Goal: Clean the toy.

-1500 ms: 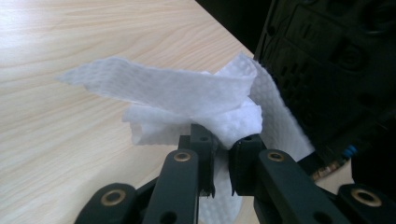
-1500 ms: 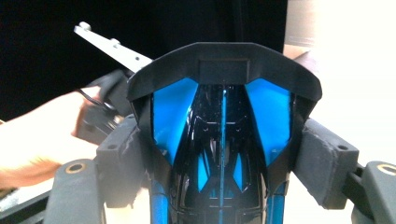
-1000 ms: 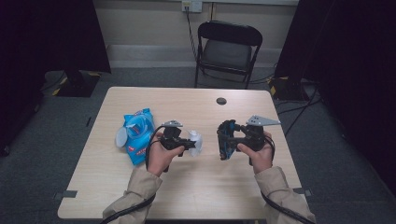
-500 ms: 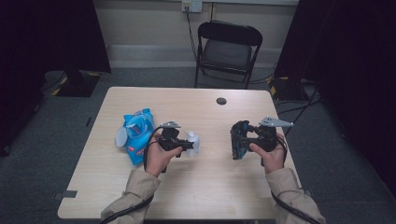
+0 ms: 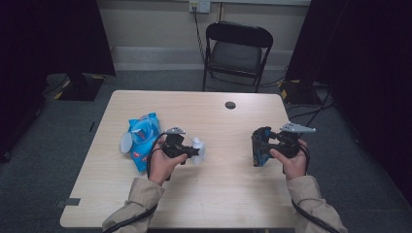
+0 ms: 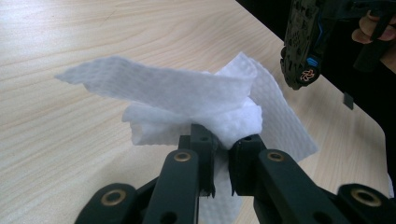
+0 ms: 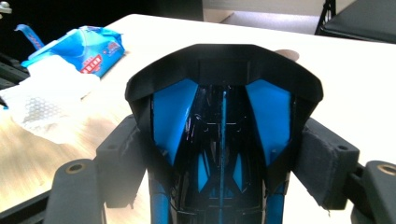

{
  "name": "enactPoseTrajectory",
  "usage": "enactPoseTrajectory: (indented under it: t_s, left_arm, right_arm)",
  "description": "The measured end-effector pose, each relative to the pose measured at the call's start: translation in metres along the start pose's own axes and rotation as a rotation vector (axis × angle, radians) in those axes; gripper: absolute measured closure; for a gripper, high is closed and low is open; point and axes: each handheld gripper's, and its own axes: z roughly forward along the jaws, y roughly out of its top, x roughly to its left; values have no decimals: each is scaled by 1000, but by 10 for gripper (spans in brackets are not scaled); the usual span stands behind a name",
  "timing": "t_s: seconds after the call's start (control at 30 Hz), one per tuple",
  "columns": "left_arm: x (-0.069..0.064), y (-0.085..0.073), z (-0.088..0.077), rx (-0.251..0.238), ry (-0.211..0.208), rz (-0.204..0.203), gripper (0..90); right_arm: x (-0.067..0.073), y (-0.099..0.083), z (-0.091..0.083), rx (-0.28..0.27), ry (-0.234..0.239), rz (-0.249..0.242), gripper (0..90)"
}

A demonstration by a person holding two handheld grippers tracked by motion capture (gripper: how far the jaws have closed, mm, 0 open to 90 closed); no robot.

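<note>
We get the high view from above the person's side, looking forward and down over the whole table (image 5: 233,194) to a chair (image 5: 236,51) by the far wall. Left gripper view sits very close behind its jaws, facing along the tabletop at a white wipe (image 6: 201,100); the right gripper (image 6: 306,42) shows farther off. Right gripper view, equally close, faces back across the table. We see the wipe (image 7: 44,100) and blue wipes pack (image 7: 84,49) in it, shared with the high view (image 5: 143,138)
</note>
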Motion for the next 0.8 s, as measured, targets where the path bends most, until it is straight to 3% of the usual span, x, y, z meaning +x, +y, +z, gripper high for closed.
enactPoseTrajectory:
  t_s: [0.3,0.8]
  left_arm:
    - [0,-2,3,-1,-12,1,824]
    - [12,-11,10,21,3,-9,823]
  right_arm:
    - [-3,-3,15,62,-19,-17,255]
    - [-2,0,64,124,-50,-43,255]
